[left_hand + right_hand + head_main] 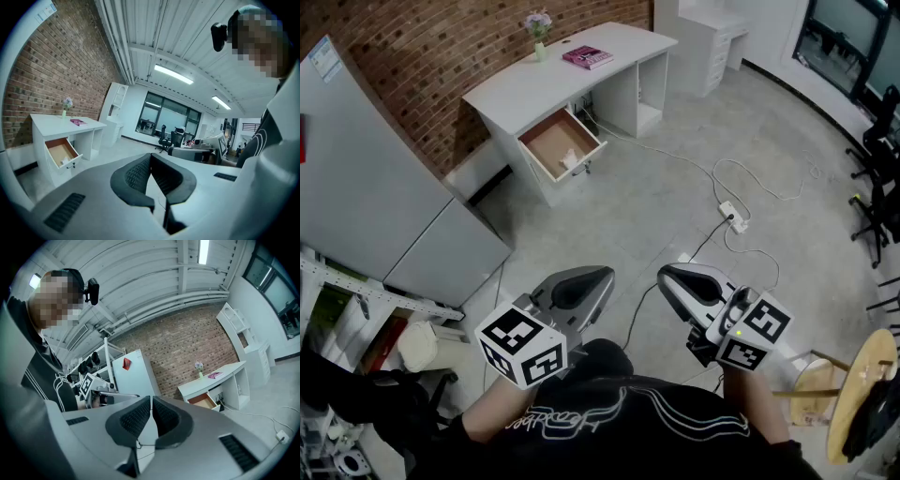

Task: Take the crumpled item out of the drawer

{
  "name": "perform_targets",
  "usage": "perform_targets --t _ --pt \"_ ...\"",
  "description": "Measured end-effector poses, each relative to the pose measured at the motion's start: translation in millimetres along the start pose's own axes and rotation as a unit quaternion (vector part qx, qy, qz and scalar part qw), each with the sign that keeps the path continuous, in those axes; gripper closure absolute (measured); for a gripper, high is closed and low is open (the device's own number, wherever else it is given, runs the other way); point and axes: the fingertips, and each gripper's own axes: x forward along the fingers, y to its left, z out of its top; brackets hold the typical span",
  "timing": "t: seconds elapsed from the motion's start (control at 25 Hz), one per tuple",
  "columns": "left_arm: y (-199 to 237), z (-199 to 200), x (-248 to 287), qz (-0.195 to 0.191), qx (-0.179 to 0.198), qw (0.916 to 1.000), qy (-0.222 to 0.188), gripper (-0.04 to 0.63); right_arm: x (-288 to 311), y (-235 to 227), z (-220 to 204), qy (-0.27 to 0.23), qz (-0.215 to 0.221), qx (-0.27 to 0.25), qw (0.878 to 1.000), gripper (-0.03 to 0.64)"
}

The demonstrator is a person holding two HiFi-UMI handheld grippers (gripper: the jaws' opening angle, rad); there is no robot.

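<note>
A white desk (pixel 534 80) stands far off against the brick wall, with its wooden drawer (pixel 560 142) pulled open. A small crumpled white item (pixel 569 160) lies in the drawer's front corner. Both grippers hang close to the person's body, well short of the desk. My left gripper (pixel 605 275) is shut with nothing in it, and so is my right gripper (pixel 666 275). The left gripper view shows its jaws (pixel 151 157) closed, the open drawer (pixel 61 152) far to the left. In the right gripper view the jaws (pixel 152 399) meet, and the drawer (pixel 204 401) lies beyond them.
A power strip (pixel 733 217) with trailing cables lies on the floor between me and the desk. A grey cabinet (pixel 384 197) and shelves stand at left. A pink book (pixel 587 56) and a flower vase (pixel 539 37) sit on the desk. Office chairs (pixel 877 178) and a round wooden stool (pixel 862 394) are at right.
</note>
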Motion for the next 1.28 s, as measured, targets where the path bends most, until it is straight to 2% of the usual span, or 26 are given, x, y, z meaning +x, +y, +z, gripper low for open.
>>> perform_targets --t 0.36,0.64,0.84,0.96,1.28 --pt "-0.3 3.3 4.0 -0.010 0.002 0.9999 -0.005 0.574 -3.3 -2.3 5.6 -0.010 -0.014 -0.007 1.000 0.569" --pt "36.2 -8.1 19.8 -0.008 -0.015 0.9998 -0.008 0.574 17.4 -32.3 -6.8 -0.010 -0.018 0.003 1.000 0.568" --pt "89.2 -6.6 37.6 -0.004 -0.030 0.9995 -0.013 0.574 58.8 -67.8 -12.1 0.003 -0.016 0.003 1.000 0.568" --pt "130.5 8.7 55.9 -0.003 -0.038 0.9992 -0.011 0.574 93.3 -100.0 -2.7 0.010 -0.016 0.008 1.000 0.568" --pt "272.1 62.2 131.7 -0.001 -0.067 0.9977 0.010 0.574 213.2 -227.0 36.9 0.052 -0.016 0.047 0.997 0.568"
